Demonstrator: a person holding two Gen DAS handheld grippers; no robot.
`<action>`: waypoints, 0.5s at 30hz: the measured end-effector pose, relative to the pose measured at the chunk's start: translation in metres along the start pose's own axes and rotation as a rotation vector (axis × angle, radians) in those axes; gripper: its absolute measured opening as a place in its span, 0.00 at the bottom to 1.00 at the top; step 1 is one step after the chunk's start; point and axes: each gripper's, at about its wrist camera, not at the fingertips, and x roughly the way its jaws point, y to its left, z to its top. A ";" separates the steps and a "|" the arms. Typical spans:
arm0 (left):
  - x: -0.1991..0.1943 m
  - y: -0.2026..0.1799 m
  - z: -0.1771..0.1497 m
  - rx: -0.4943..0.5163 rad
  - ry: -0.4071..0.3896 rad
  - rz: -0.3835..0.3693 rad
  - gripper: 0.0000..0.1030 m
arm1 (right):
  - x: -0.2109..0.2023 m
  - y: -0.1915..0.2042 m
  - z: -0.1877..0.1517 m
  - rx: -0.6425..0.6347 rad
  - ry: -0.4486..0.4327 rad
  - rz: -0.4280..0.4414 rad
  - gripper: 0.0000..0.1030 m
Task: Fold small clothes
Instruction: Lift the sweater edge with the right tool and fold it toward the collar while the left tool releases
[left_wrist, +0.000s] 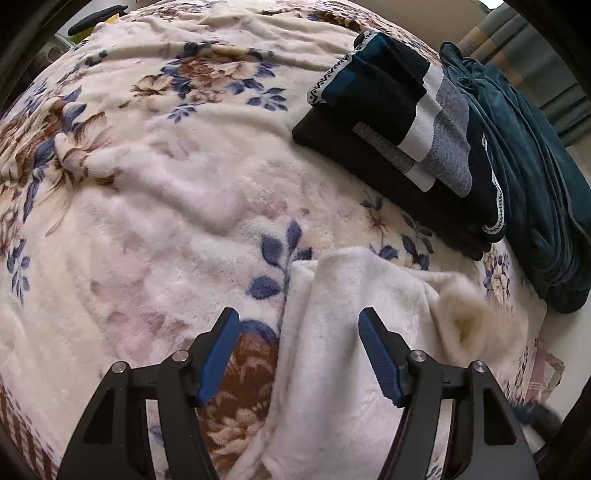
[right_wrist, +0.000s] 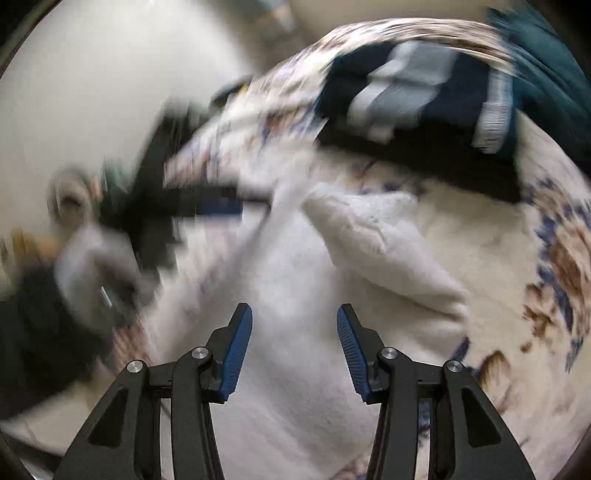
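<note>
A white fleece garment (left_wrist: 332, 332) lies crumpled on the floral blanket (left_wrist: 166, 184), at the near right of the left wrist view. My left gripper (left_wrist: 299, 317) is open just above its left edge, with nothing between the jaws. In the blurred right wrist view the same white garment (right_wrist: 303, 295) spreads below my right gripper (right_wrist: 294, 314), which is open and empty above it. A folded flap of the garment (right_wrist: 376, 240) sticks up beyond the fingers. The other gripper (right_wrist: 192, 199) shows as a dark blur at the left.
A stack of folded dark clothes with grey and white stripes (left_wrist: 399, 129) lies at the far right of the blanket, and shows in the right wrist view (right_wrist: 413, 96). A teal garment (left_wrist: 535, 166) is heaped beside it. The bed edge (left_wrist: 561, 339) runs along the right.
</note>
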 end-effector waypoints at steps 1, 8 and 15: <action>-0.001 0.001 -0.002 0.000 -0.001 0.002 0.63 | -0.012 -0.013 0.006 0.090 -0.057 -0.005 0.49; -0.007 0.011 -0.013 -0.040 0.001 -0.005 0.63 | -0.012 -0.144 0.026 0.697 -0.231 -0.076 0.55; -0.008 0.000 -0.013 -0.026 -0.005 -0.030 0.63 | 0.047 -0.196 0.057 0.716 -0.124 -0.042 0.62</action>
